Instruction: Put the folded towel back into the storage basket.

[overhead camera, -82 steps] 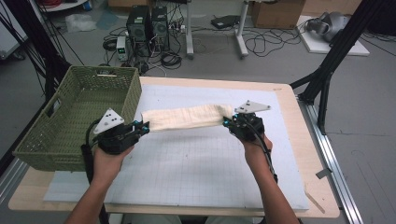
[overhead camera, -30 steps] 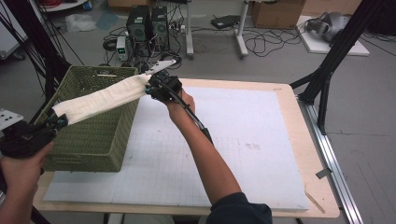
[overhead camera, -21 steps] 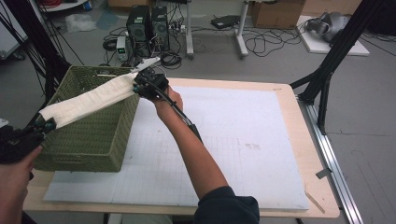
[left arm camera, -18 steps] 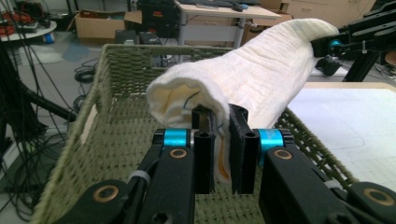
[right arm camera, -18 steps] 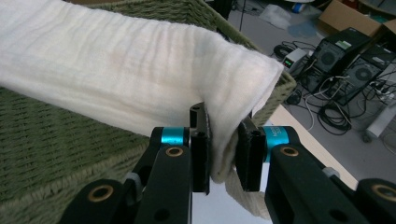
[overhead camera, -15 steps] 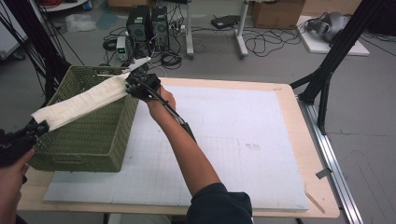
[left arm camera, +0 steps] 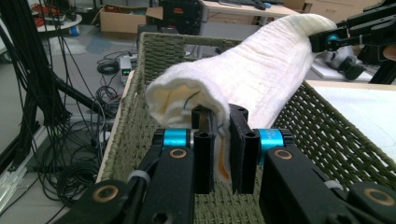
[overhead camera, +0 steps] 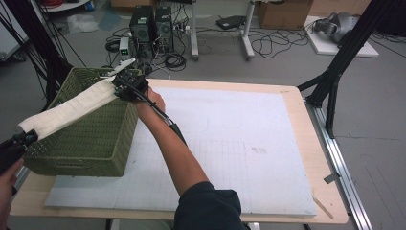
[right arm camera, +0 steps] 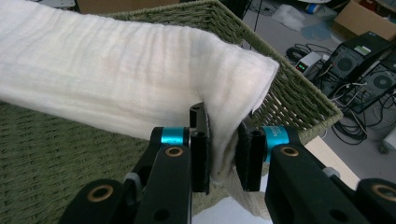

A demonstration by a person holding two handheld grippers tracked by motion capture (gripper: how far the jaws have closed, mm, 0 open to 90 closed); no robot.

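Observation:
A rolled cream towel (overhead camera: 72, 110) hangs stretched over the green wicker basket (overhead camera: 100, 143), one end in each gripper. My left gripper (overhead camera: 29, 137) at the high view's left edge is shut on the near end of the towel (left arm camera: 224, 140). At the basket's far right corner, my right gripper (overhead camera: 116, 86) is shut on the other end of the towel (right arm camera: 223, 135). The left gripper view looks along the roll toward the right gripper (left arm camera: 322, 39). In the right gripper view the basket (right arm camera: 70, 154) lies below the towel.
The basket stands on the left end of a white gridded mat (overhead camera: 230, 139) on a wooden table (overhead camera: 306, 129). Cables and computer boxes (overhead camera: 153, 24) lie on the floor beyond the table. A black stand (overhead camera: 335, 76) rises at the table's right edge.
Both grippers have carried the towel leftward from the mat's middle to above the basket. Over the last second it has slid further left and a little lower.

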